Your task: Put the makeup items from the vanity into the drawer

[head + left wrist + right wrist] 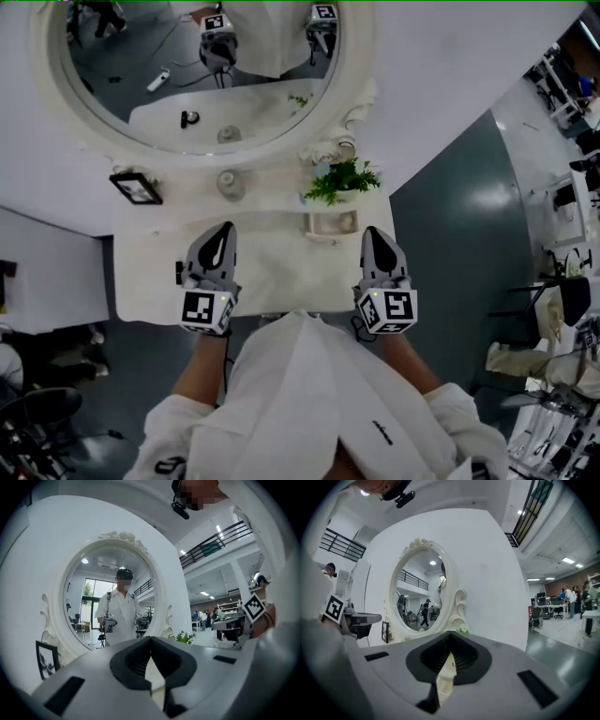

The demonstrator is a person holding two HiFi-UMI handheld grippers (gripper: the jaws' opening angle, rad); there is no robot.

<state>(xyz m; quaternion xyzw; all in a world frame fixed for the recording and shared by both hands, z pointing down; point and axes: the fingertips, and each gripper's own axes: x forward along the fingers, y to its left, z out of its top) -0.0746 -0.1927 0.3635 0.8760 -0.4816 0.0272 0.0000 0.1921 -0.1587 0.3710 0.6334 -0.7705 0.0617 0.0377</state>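
The white vanity top [281,272] lies below me in the head view. On it, near the mirror, stands a round pale jar [231,184], and a small cream tray [331,223] sits by the plant. A small black item [178,272] lies at the top's left edge. My left gripper [222,230] hovers over the left half, shut and empty; its tips meet in the left gripper view [150,639]. My right gripper [373,232] hovers over the right half, also shut with nothing in it [450,634]. No drawer shows.
A round white-framed mirror [202,75] stands at the back and reflects me. A green plant [343,178] sits to its right and a dark picture frame [136,187] to its left. Grey floor lies to the right of the vanity, with office furniture beyond.
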